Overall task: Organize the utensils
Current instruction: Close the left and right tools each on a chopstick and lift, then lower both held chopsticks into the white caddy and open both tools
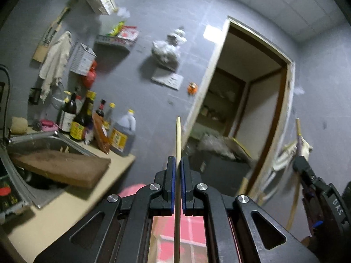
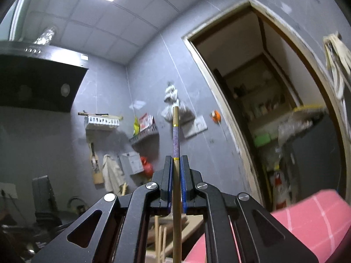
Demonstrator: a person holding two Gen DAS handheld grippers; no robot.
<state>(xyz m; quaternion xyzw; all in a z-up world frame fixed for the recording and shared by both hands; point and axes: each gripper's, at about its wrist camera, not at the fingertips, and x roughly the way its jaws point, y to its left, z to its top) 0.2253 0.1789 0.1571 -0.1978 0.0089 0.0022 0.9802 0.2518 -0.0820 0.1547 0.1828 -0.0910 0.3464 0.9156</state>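
My left gripper (image 1: 178, 160) is shut on a plain pale wooden chopstick (image 1: 178, 135) that points up and away, held in the air past the counter's end. My right gripper (image 2: 176, 159) is shut on a second chopstick (image 2: 176, 131) with a purple patterned band and gold rings near its top. The right gripper (image 1: 307, 173) also shows at the right edge of the left wrist view, with its chopstick (image 1: 298, 125) sticking up. More wooden sticks (image 2: 160, 236) lie below the right gripper, partly hidden.
A beige counter (image 1: 72, 199) holds a sink (image 1: 33, 140) with a wooden cutting board (image 1: 61, 166) across it and several sauce bottles (image 1: 87, 118). A pink container (image 2: 307, 219) sits below. A range hood (image 2: 39, 83), wall racks (image 2: 103, 120) and an open doorway (image 1: 241, 100) lie ahead.
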